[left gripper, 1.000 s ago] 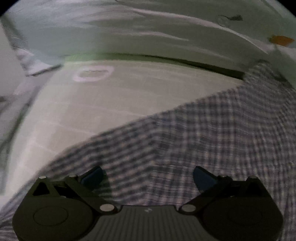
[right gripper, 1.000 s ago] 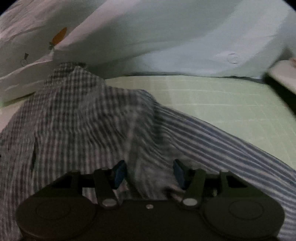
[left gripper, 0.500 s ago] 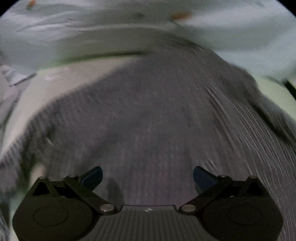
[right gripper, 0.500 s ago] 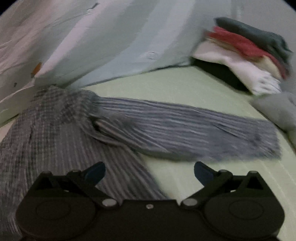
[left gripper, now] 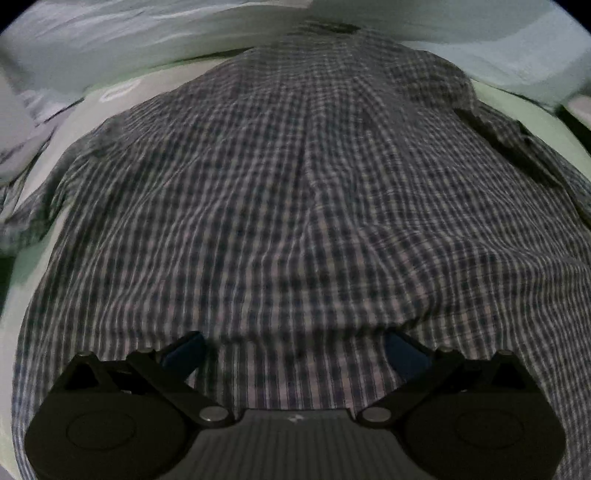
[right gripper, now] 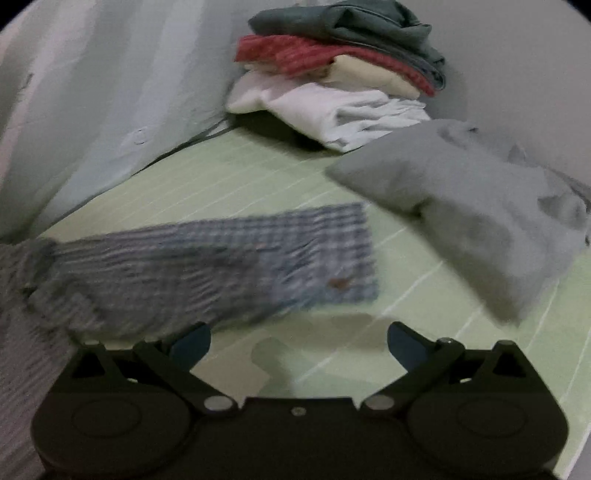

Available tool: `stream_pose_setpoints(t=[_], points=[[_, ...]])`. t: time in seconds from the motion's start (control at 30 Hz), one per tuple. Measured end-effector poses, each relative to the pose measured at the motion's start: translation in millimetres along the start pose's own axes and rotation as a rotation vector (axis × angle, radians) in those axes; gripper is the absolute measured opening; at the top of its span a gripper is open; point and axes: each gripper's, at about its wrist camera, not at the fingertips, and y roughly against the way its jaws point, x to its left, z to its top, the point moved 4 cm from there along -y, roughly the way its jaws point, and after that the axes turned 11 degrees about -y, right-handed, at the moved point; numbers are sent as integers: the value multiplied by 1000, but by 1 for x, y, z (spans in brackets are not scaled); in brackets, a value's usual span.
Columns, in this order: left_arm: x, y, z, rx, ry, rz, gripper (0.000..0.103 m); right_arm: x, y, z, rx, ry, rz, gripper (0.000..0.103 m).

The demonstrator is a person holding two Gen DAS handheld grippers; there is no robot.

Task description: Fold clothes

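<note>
While both tongs [left gripper: 295, 350] [right gripper: 299, 343] gape empty, checked shirt [left gripper: 295, 184] sleeve [right gripper: 221, 258] could be folded crooked if pinched off-cuff.

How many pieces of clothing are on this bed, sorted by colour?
Checked: 1, the shirt lying spread flat, its sleeve stretched out.
Grey: 1, a loose garment on the green bedsheet.
Dark grey-green: 1, on top of the stack.
Red: 1.
Cream: 1.
White: 1, at the bottom.
Total: 6
</note>
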Motion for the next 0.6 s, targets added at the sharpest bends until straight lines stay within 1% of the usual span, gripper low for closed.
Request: stream_pose_setpoints(t=[0.1, 0.2, 0.3, 0.43, 0.6], points=[[0, 1, -5, 2, 41, 17, 103, -4, -22, 15, 4, 44, -21, 103], [-1, 3, -7, -4, 65, 34, 103, -3, -40, 22, -2, 142, -47, 103], [0, 4, -8, 3, 92, 40, 103, -7, -47, 26, -21, 230, -97, 103], [1, 5, -10, 7, 103, 47, 103, -39, -51, 47, -39, 172, -177, 102], [0, 8, -11, 14, 104, 50, 103, -52, -55, 58, -50, 183, -205, 102]])
